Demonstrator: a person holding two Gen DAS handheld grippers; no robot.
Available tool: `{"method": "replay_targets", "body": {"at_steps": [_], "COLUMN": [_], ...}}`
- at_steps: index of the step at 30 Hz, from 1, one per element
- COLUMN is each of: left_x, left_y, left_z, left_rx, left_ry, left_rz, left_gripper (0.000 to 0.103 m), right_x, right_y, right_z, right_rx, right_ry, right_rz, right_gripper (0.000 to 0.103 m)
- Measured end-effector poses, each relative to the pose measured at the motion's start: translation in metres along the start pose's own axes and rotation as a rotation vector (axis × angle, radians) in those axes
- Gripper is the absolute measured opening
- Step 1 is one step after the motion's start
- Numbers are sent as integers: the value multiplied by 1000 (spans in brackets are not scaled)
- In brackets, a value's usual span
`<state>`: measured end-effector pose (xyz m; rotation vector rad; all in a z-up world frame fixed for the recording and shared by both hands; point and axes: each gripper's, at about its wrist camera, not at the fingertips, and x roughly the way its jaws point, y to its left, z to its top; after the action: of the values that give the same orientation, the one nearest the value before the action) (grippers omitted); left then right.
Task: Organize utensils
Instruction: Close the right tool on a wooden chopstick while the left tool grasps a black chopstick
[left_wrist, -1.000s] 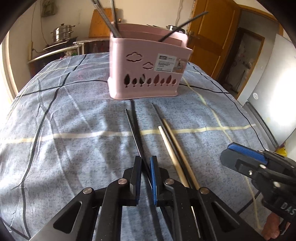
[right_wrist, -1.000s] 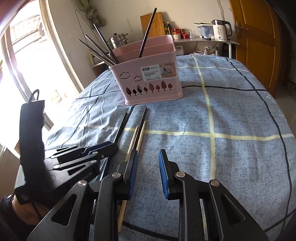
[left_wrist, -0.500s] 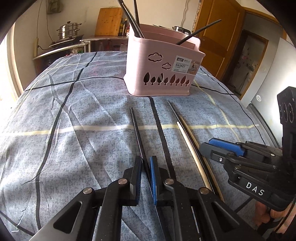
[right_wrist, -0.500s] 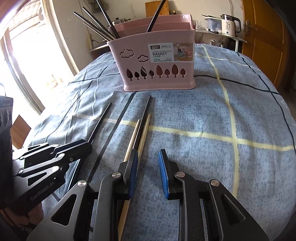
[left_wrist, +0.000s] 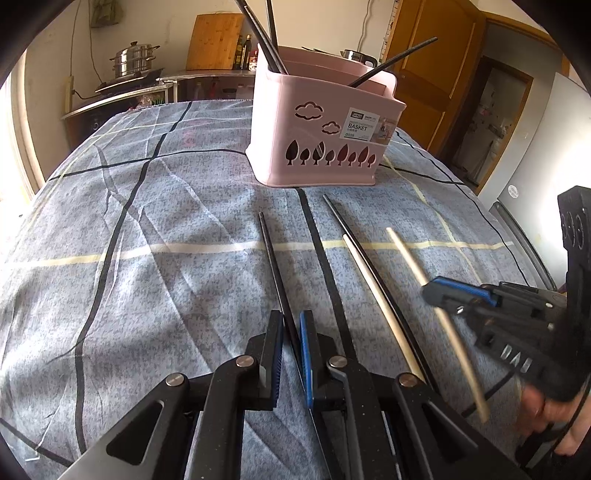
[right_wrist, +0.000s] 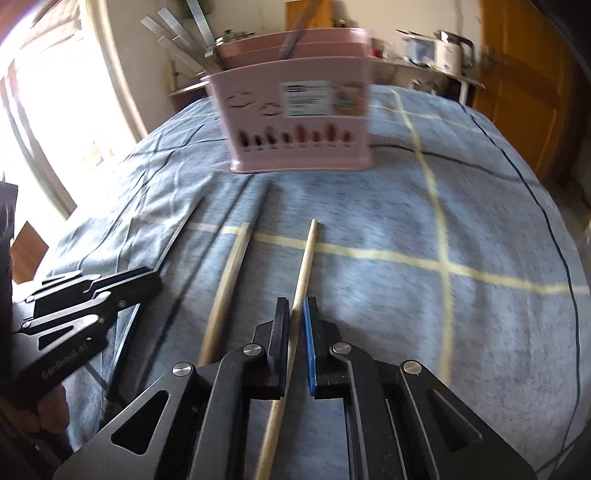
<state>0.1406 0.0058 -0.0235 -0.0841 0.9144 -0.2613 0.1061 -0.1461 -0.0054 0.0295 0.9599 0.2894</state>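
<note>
A pink utensil basket (left_wrist: 321, 144) stands on the blue checked cloth and holds several black chopsticks; it also shows in the right wrist view (right_wrist: 295, 122). My left gripper (left_wrist: 291, 332) is shut on a black chopstick (left_wrist: 275, 266) that still lies along the cloth. My right gripper (right_wrist: 294, 325) is shut on a wooden chopstick (right_wrist: 304, 266) and holds it lifted off the cloth; it also shows in the left wrist view (left_wrist: 417, 266). A second wooden chopstick (left_wrist: 373, 291) and another black chopstick (left_wrist: 354, 240) lie between the grippers.
A table covered with blue cloth (left_wrist: 147, 258) fills both views. A counter with a steel pot (left_wrist: 135, 61) and a cutting board (left_wrist: 214, 40) stands behind it. A kettle (right_wrist: 450, 51) and a wooden door (right_wrist: 524, 85) are at the right.
My right gripper has closed on the wooden chopstick and lifted it off the cloth, away from its pair. My left gripper stays shut on the black chopstick.
</note>
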Motion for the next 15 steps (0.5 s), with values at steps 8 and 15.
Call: {"method": "replay_targets", "body": {"at_steps": [8, 15], "left_x": [7, 29], "left_y": [1, 10], "left_z": [13, 42], "left_rx": [-8, -29], "left_ry": [29, 57], "left_rz": [-9, -32], "left_gripper": [9, 9], "right_x": [-1, 17], "right_y": [-18, -16], "right_z": [6, 29], "right_rx": [54, 40], "right_ry": [18, 30], "right_rz": [27, 20], "right_gripper": [8, 8]}}
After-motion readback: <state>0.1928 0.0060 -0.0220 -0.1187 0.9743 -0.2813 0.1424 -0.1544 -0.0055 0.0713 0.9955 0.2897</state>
